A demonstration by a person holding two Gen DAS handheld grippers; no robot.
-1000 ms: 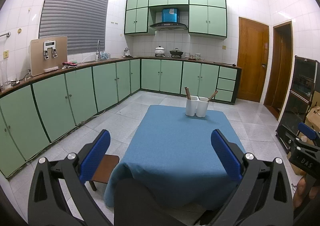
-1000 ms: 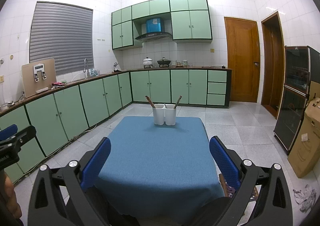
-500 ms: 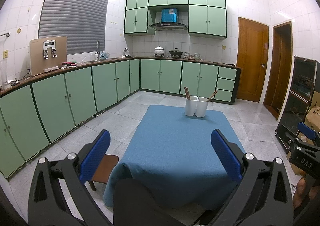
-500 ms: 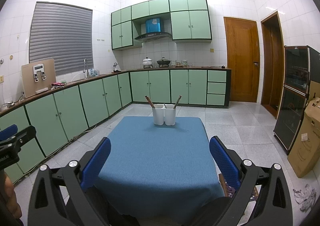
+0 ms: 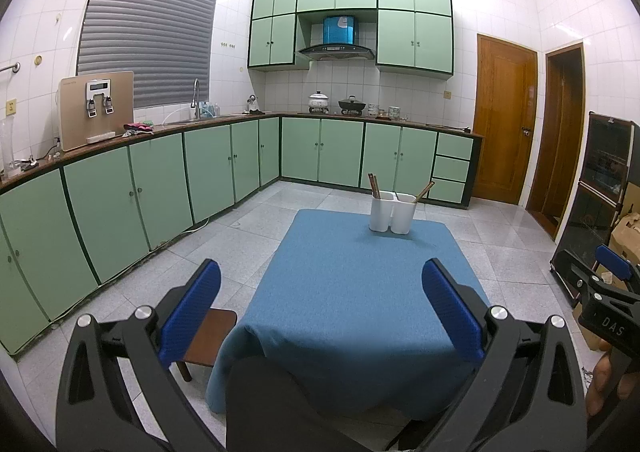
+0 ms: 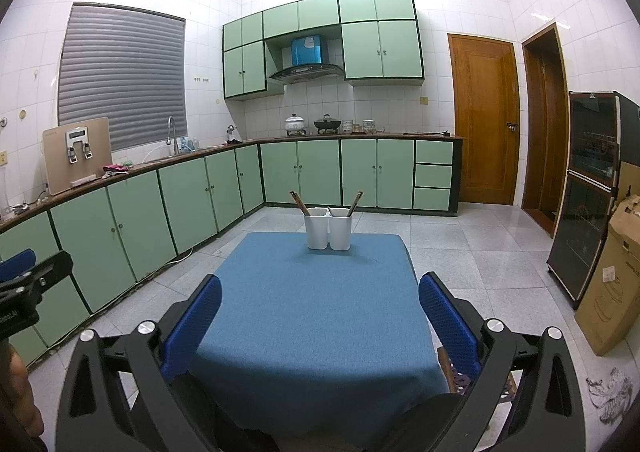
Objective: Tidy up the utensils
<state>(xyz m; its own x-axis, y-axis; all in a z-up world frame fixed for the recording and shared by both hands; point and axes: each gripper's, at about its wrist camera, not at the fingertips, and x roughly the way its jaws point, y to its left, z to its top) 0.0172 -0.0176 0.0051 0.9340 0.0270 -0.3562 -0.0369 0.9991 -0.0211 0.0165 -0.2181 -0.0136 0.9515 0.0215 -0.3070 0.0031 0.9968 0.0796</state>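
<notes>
At the far end of the blue cloth-covered table [image 6: 320,312] stand the two white plastic utensil cups [image 6: 328,228], touching side by side, with brown wooden chopsticks [image 6: 299,203] leaning out of the left cup and a brown wooden-handled utensil [image 6: 355,203] out of the right. I judge the sorting at its very start or its very end, since no loose utensil lies on the cloth. Any next move calls for a long reach forward, then a narrow pinch on one thin handle. I hold my left gripper [image 5: 320,306] and my right gripper [image 6: 320,316] low at the near edge, level and pointing at the cups, well apart from them, each with its blue pads spread wide and nothing between them.
</notes>
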